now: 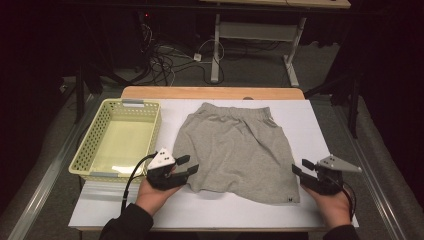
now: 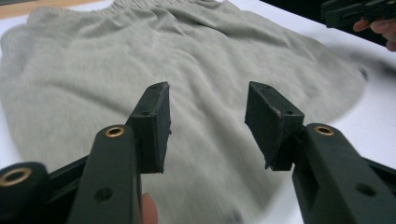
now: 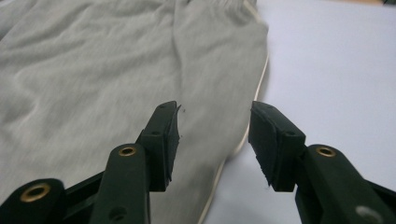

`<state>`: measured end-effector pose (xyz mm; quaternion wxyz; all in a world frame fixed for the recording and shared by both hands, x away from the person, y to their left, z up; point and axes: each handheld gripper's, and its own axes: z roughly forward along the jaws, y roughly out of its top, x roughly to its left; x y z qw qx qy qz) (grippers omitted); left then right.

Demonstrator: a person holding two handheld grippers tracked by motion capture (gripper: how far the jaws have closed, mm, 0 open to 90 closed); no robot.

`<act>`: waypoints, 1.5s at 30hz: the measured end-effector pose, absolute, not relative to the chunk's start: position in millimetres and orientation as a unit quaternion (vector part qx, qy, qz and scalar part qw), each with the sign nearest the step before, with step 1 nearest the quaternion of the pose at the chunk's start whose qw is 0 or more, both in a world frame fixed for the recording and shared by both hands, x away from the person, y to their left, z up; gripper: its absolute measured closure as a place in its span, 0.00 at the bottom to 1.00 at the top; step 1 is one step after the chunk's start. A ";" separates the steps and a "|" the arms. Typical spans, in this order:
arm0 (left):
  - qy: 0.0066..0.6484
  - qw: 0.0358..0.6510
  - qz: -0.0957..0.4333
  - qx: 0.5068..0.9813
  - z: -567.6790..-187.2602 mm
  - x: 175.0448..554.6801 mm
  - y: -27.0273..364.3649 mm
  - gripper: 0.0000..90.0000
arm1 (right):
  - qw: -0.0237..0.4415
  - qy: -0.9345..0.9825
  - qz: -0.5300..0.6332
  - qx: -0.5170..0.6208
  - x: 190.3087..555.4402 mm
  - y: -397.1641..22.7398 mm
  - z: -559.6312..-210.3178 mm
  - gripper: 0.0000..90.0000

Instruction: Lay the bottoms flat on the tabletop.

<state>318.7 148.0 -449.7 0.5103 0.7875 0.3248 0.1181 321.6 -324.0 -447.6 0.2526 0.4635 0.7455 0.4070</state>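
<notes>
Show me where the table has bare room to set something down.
Bare white table surface runs right of the grey shorts, and a strip lies along the near edge between the two hands. The yellow basket is empty inside. It is crowded at the shorts' lower corners, where the left tongs and right tongs hover open.

Setting: a dim lab or test room, arranged as a recording station.

A wooden table carries a white work sheet. On the far floor lies a tangle of cables beside the metal legs of a second desk; the surroundings left and right are dark.
</notes>
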 end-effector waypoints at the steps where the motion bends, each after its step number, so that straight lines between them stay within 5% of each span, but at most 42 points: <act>1: 0.321 0.514 0.119 0.787 -452.7 312.7 150.8 0.54 | 0.249 0.744 0.408 0.467 314.2 -325.1 -450.7 0.59; 9: 0.301 0.493 0.140 0.804 -470.8 304.7 151.8 0.36 | 0.240 0.737 0.423 0.469 267.4 -326.7 -461.7 0.58; 21: 0.323 0.485 0.123 0.803 -481.6 314.4 137.9 0.00 | 0.229 0.742 0.422 0.468 259.0 -327.4 -470.9 0.55; 45: 0.313 0.511 0.139 0.788 -470.6 295.0 143.0 0.00 | 0.232 0.748 0.425 0.453 270.0 -316.4 -471.2 0.47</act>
